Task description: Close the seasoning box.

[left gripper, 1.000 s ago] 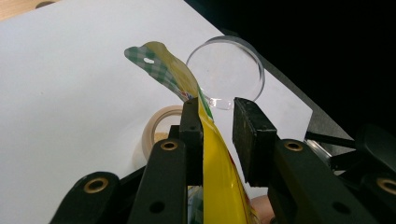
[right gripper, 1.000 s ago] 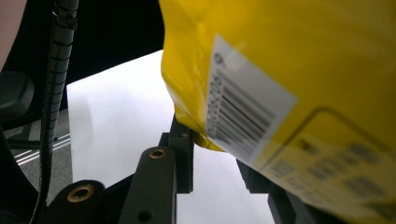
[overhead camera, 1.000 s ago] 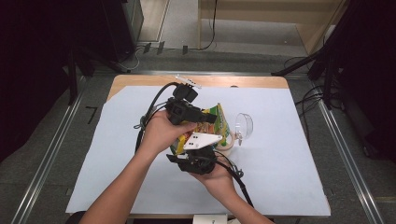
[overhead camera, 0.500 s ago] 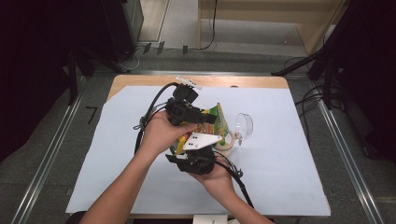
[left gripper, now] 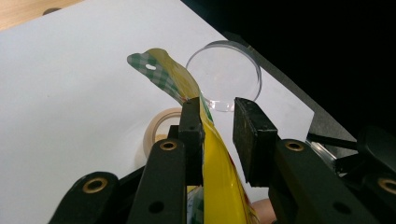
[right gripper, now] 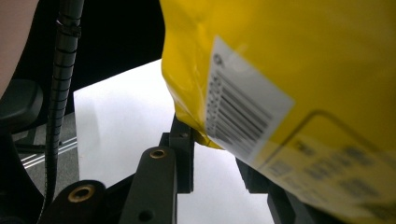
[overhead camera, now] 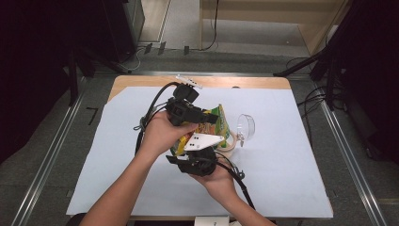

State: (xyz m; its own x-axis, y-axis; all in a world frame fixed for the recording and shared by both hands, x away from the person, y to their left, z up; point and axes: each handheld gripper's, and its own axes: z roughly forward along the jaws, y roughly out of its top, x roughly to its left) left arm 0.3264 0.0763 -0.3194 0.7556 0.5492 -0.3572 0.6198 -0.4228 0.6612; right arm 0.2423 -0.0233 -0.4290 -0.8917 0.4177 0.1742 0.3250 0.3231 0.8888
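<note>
Left gripper view: yellow snack bag [left gripper: 212, 154] between left tool [left gripper: 218, 122] jaws, uncompressed.

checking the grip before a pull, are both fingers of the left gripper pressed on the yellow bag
No, in the left gripper view the yellow plastic snack bag lies against one finger while a clear gap separates it from the other.
</note>
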